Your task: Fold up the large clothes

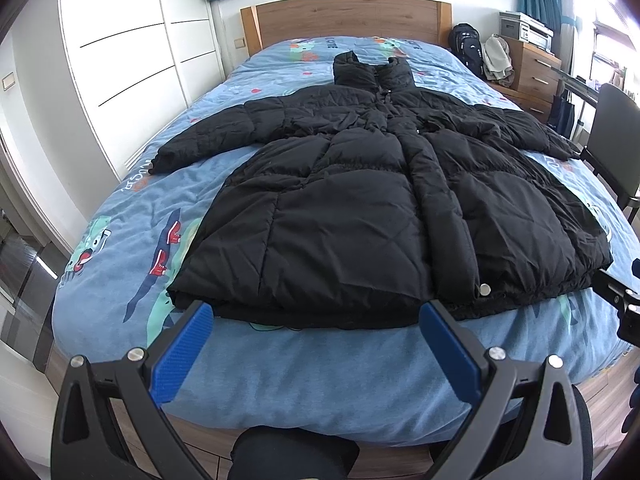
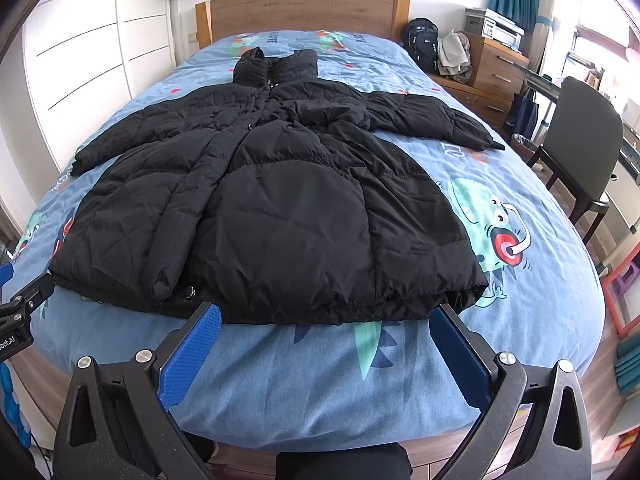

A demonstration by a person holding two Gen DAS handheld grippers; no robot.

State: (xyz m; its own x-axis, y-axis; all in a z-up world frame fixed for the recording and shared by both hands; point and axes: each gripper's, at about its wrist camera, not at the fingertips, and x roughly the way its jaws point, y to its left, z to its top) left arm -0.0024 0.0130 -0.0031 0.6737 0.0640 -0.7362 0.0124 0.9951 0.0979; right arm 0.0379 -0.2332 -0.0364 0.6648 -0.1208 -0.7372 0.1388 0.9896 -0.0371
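A long black padded coat (image 1: 360, 200) (image 2: 272, 208) lies flat and face up on the bed, hood toward the headboard, both sleeves spread out to the sides. Its hem faces me near the foot of the bed. My left gripper (image 1: 316, 312) is open, its blue pads just short of the hem's left half. My right gripper (image 2: 326, 314) is open too, hovering before the hem's right half. Nothing is between either pair of fingers. The right gripper's body (image 1: 624, 296) shows at the edge of the left wrist view.
The bed has a blue cartoon-print cover (image 1: 320, 360) (image 2: 520, 300) and a wooden headboard (image 1: 348, 16). White wardrobe doors (image 1: 132, 60) stand on the left. On the right are a wooden dresser (image 2: 496, 68), a backpack (image 2: 420, 40) and a dark chair (image 2: 580, 140).
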